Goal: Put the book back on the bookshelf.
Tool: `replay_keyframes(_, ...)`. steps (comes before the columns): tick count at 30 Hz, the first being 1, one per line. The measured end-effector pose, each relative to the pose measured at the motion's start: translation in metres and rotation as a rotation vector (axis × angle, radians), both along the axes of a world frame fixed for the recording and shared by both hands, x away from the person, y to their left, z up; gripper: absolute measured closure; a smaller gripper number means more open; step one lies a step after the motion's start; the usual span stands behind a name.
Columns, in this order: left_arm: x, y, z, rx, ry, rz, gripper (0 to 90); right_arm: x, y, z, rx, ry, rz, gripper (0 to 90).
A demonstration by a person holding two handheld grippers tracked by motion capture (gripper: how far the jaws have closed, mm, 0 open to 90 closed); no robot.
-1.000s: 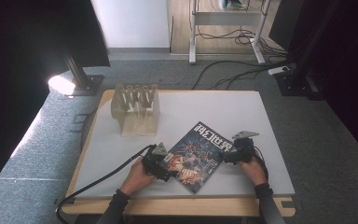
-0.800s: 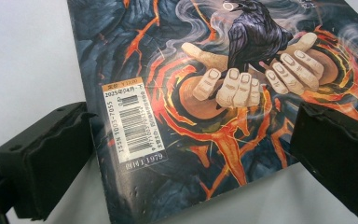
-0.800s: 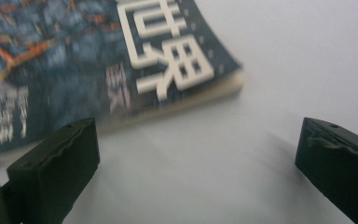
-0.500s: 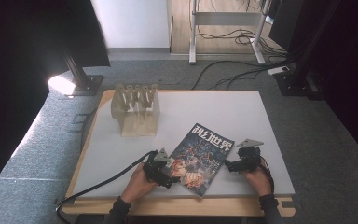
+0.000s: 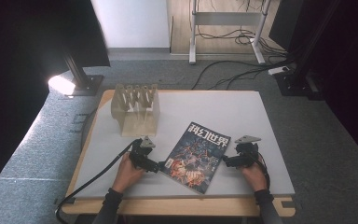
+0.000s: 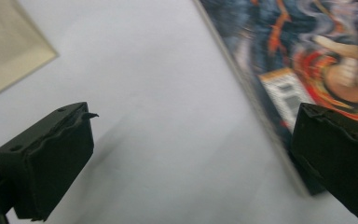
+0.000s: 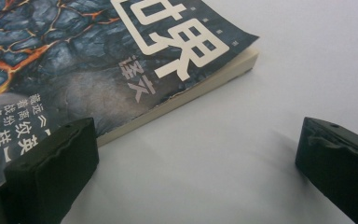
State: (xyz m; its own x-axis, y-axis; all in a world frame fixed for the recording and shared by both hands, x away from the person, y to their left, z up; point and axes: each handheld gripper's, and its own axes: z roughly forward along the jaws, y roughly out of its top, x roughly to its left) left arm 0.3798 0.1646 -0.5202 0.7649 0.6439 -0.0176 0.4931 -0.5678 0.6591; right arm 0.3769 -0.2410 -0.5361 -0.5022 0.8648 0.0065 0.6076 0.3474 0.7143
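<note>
A magazine (image 5: pixel 197 156) lies flat and closed on the white desk (image 5: pixel 242 112), near its front edge and turned at a slant, so that its title end points away and to the right. Its dark cover shows orange, lava-like cracks and fiery artwork, with large white Chinese characters across the top and a white barcode label near the lower left edge. The pale page block shows along its side.

You are seeing large white Chinese title characters, ending in 世界, on the magazine (image 5: pixel 197 155) cover | smaller white 译文 sitting beneath | barcode label unreadable.
</note>
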Motion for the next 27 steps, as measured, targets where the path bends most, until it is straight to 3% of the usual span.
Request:
replay_keyframes(4, 0.011, -0.001, -0.007, 0.023, 0.003, 0.021, 0.0, 0.012, 0.005, 0.0, -0.004, 0.004, 0.001, 0.0)
replay_keyframes(9, 0.01, -0.003, -0.007, 0.033, -0.015, 0.017, 0.0, 0.02, 0.008, 0.001, -0.007, 0.013, 0.001, 0.0)
replay_keyframes(19, -0.009, -0.009, -0.008, 0.018, -0.011, -0.046, 0.0, 0.046, 0.017, 0.004, -0.027, 0.045, -0.018, 0.0)
replay_keyframes(24, -0.017, -0.015, -0.008, 0.022, -0.03, -0.091, 0.0, 0.053, 0.02, 0.004, -0.027, 0.046, -0.021, 0.0)
replay_keyframes(27, -0.019, -0.019, -0.009, 0.017, -0.01, -0.123, 0.0, 0.059, 0.022, 0.004, -0.03, 0.045, -0.024, 0.0)
